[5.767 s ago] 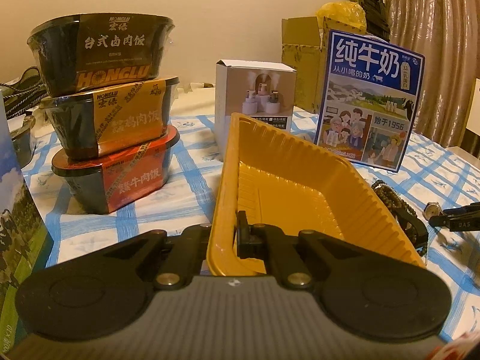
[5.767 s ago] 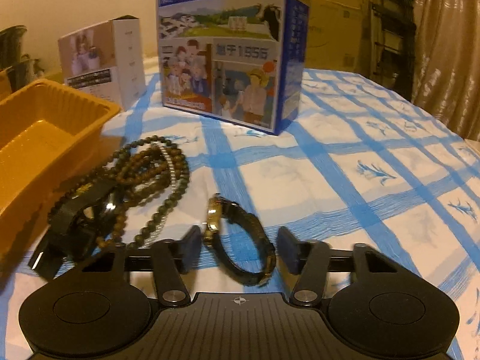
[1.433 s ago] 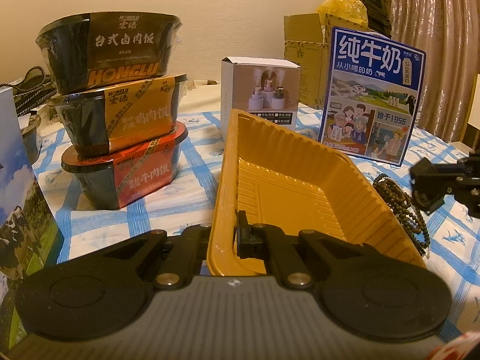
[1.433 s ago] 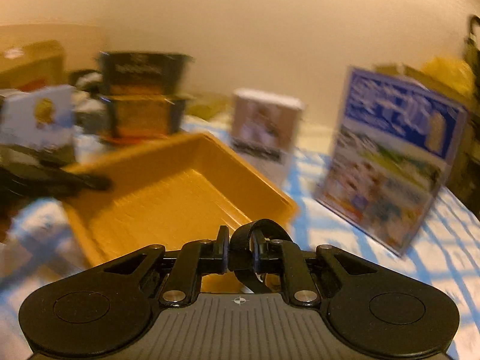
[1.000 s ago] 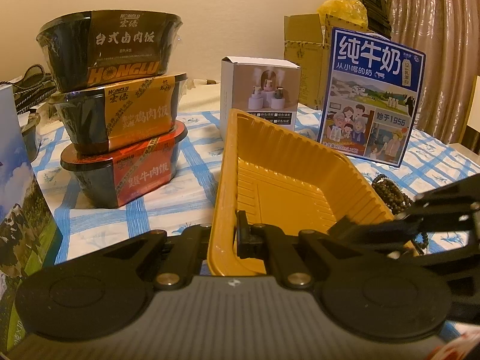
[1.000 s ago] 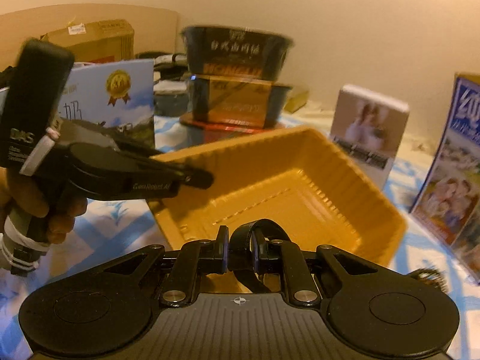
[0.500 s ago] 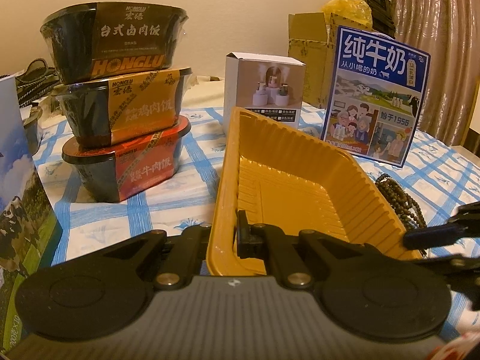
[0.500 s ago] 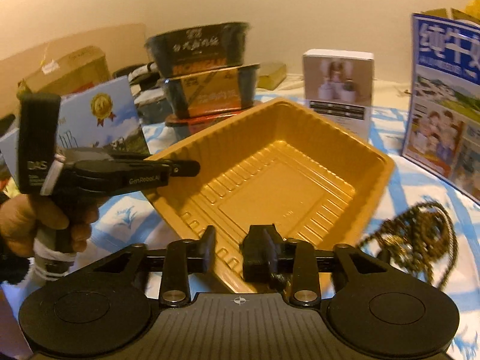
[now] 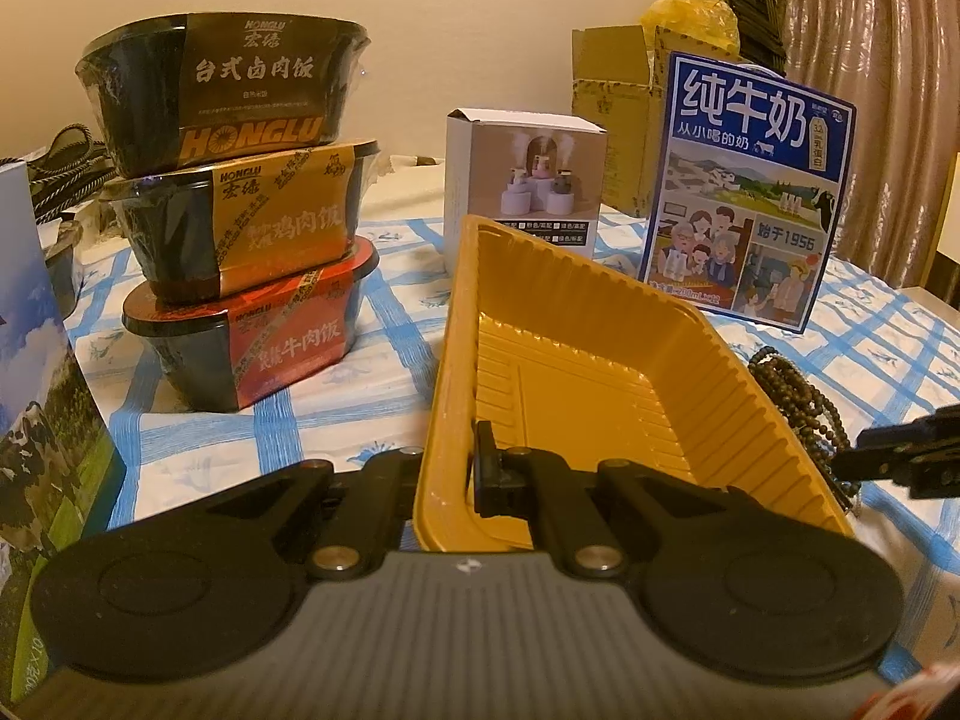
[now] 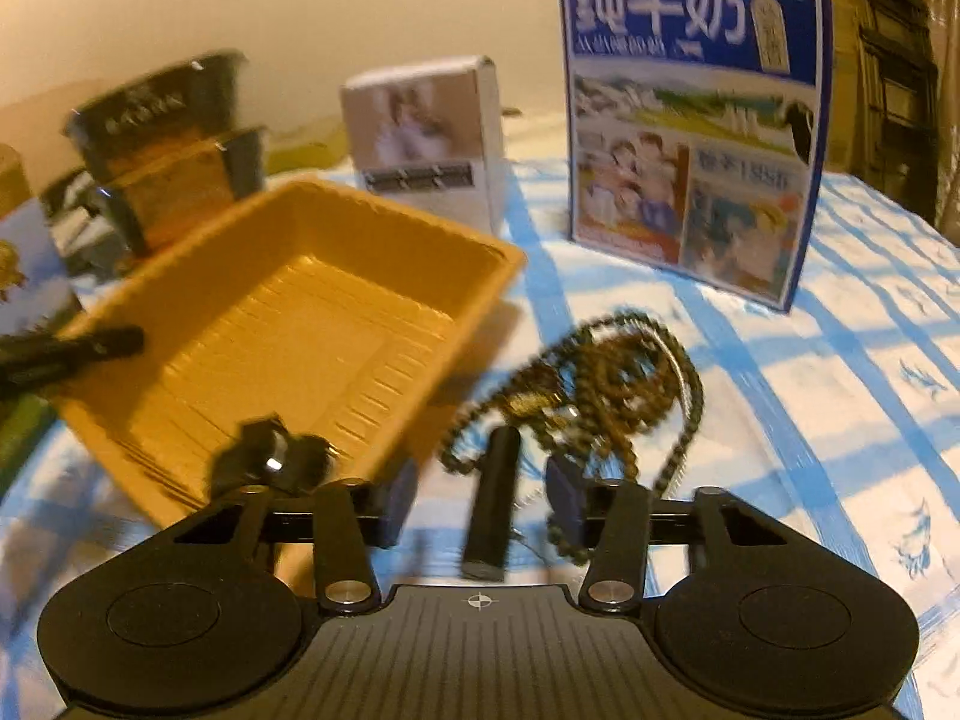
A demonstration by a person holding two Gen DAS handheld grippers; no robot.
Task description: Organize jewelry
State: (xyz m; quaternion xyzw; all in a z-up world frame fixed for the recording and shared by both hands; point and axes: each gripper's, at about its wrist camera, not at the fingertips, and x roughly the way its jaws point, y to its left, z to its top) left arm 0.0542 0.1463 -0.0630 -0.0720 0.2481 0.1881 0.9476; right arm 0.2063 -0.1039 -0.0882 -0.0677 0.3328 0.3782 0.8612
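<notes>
The watch (image 10: 270, 462) now lies just inside the near corner of the yellow tray (image 10: 288, 324), a dark blurred lump with one bright glint. A second ago it was pinched in the right gripper (image 10: 480, 504) above the tray. So the first piece is delivered, and the task moves on to the next one.

The right gripper has swung off the tray and now hangs low over the table with its jaws spread wide and nothing held. The tangled prayer beads (image 10: 588, 384) lie just ahead of it on the checked tablecloth (image 10: 810, 390), beside the tray's right wall. A dark stubby bar (image 10: 492, 498) sits between the fingers; motion blur hides what it is and whether it belongs to the strands. The beads look like the next pick.

The left gripper (image 9: 450, 480) has not moved: it is pressed onto the tray's near wall, one finger inside and one outside, steadying it.

The tray floor is otherwise bare, with plenty of room for the beads. The tray rim stands close on the left of the beads, so a lift has to clear it. The milk carton (image 10: 690, 126) stands behind them, and the small white box (image 10: 426, 138) and stacked rice bowls (image 9: 240, 210) are beyond the tray. Open cloth lies to the right.
</notes>
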